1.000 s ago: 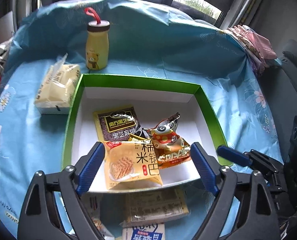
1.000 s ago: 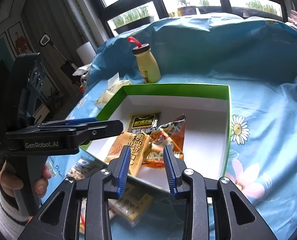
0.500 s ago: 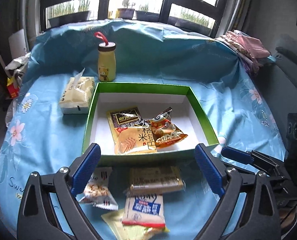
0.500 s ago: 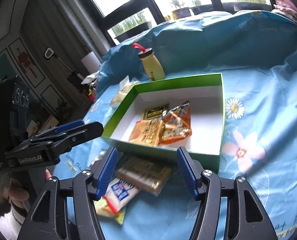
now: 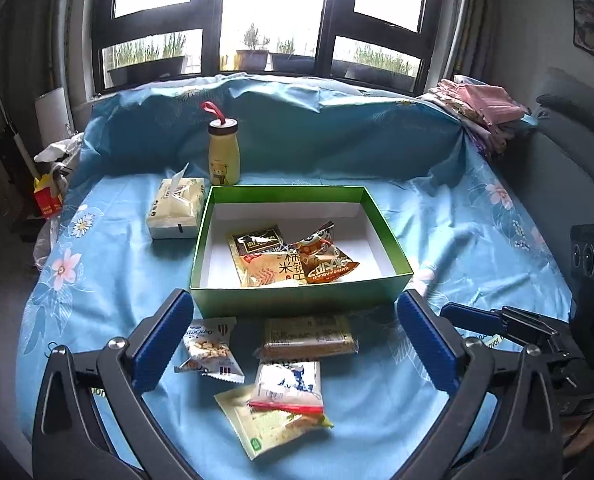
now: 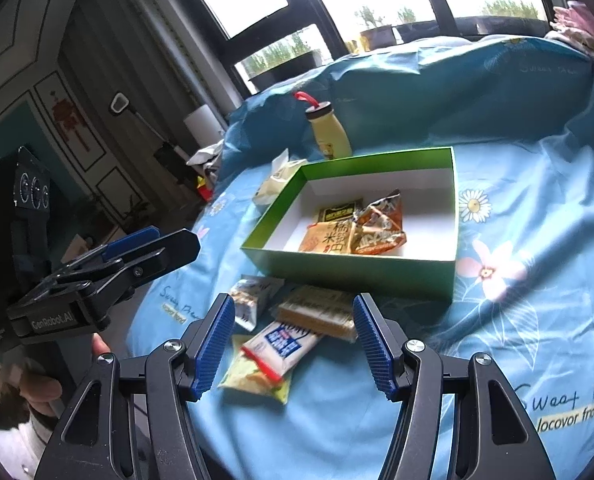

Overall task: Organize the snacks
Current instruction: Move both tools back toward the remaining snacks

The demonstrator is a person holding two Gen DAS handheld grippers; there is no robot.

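A green box [image 5: 297,304] with a white inside holds three snack packets [image 5: 293,264]; it also shows in the right wrist view [image 6: 353,272]. Several packets lie on the blue cloth in front of it: a nut packet [image 5: 211,350], a brown bar [image 5: 309,338], a white-blue packet [image 5: 289,386] and a yellow-green packet [image 5: 265,424]. My left gripper [image 5: 293,344] is open and empty, pulled back above these packets. My right gripper [image 6: 293,348] is open and empty, above the white-blue packet [image 6: 281,346].
A yellow bottle [image 5: 223,156] with a red strap and a tissue pack [image 5: 176,208] stand behind and left of the box. Folded pink cloth [image 5: 481,108] lies at the far right. The left gripper shows from the side in the right wrist view [image 6: 109,268].
Both grippers have pulled back and up from the box. The right gripper's jaws have opened wide. The loose packets in front of the box have come into view.
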